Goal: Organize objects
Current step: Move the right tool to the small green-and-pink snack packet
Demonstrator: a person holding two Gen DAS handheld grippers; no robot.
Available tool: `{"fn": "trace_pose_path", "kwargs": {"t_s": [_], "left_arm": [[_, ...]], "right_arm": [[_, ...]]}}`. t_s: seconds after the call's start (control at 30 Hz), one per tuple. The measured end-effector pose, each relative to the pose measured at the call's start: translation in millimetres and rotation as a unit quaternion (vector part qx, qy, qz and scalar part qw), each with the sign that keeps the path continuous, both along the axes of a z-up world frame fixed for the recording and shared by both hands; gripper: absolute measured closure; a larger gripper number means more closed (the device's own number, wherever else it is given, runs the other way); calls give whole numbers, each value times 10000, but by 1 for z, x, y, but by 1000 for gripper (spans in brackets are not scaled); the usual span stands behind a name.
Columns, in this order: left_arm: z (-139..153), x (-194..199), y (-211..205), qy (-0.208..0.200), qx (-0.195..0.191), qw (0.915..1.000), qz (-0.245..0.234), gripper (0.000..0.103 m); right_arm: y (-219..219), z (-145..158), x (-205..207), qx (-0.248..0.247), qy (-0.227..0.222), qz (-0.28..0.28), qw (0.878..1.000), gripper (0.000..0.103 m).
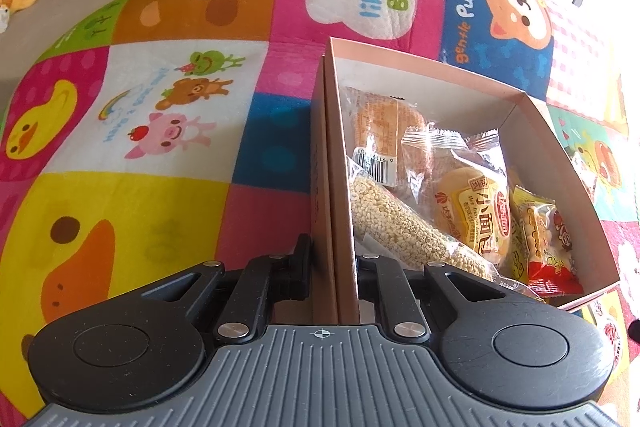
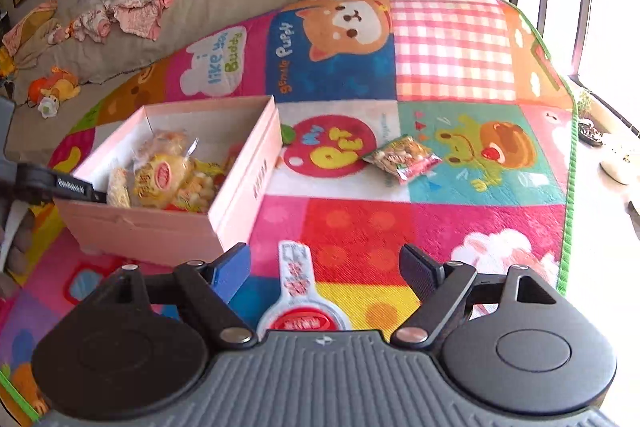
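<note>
With several snacks [image 1: 472, 211] already in the box [image 1: 420, 83], whose wall the left gripper [image 1: 334, 259] clamps, two remain out: a jelly cup [image 2: 298, 291] between the right gripper's [image 2: 324, 267] spread fingers and a packet [image 2: 402, 157] well ahead of it on the mat [image 2: 452, 59].

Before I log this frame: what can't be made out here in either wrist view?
- Left wrist view: the box bottom, covered by snack packets.
- Left wrist view: the left gripper finger inside the box, its tip behind the wall.
- Right wrist view: the white-and-red packet between the right gripper fingers, its near end cut off by the gripper body; print blurred.
</note>
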State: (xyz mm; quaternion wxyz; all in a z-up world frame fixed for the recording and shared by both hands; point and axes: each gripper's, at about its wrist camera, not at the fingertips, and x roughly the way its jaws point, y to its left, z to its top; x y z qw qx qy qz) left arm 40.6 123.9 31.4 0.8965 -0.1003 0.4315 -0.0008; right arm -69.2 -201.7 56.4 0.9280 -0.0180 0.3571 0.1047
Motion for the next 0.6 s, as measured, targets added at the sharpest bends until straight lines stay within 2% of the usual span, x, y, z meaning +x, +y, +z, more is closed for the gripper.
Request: {"fn": "trace_pose_path", "kwargs": {"t_s": [0.1,0.23,0.4,0.6], "left_arm": [[0,-1,-3,-35,73,10000,9,89],[1,-1,-4,-39,142,9999,-49,89],[1,-1,-5,-49,195,9998,-79,90],[1,-1,-5,-72,236,9996,-146,90]], "right_arm": [[-9,-13,-3,66,298,35,9995,21],[-9,-22,-10,98,457,198,9987,18],[1,-28,-12,-99,476,410,9980,17],[1,-28,-9,-84,465,420,9980,17]]}}
